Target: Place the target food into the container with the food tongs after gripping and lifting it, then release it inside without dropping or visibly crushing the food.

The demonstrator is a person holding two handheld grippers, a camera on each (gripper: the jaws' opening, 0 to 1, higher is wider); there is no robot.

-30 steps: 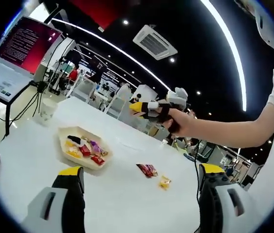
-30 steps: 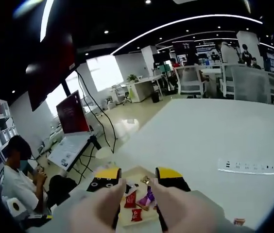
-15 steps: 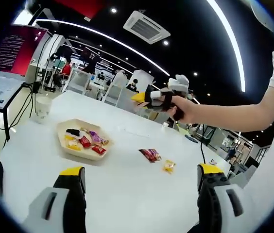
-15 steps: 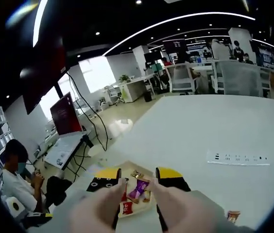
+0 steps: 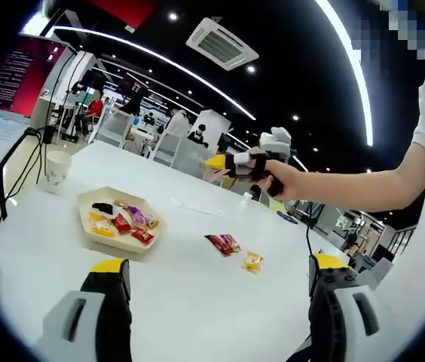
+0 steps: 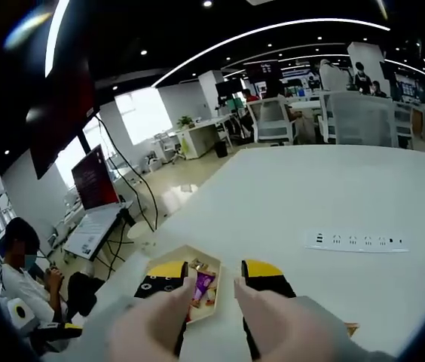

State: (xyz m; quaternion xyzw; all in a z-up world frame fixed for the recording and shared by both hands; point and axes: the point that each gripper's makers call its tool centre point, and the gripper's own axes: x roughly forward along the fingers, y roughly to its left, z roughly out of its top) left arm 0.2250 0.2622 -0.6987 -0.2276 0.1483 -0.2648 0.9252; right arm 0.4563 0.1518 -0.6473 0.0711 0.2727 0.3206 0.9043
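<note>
On the white table (image 5: 197,279), wrapped candies (image 5: 226,243) lie beside the tray (image 5: 84,204).

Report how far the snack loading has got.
Done: several wrapped snacks lie in the beige tray. In hand: nothing; the right gripper is held in the air above the table, and the left gripper is open. Left: a red packet and a yellow candy on the table, outside the tray.

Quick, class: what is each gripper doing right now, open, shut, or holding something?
Left gripper: open, jaws wide apart, holding nothing, above the white table.
Right gripper: open, nothing between its jaws, held over the beige hexagonal tray of wrapped candies.
</note>
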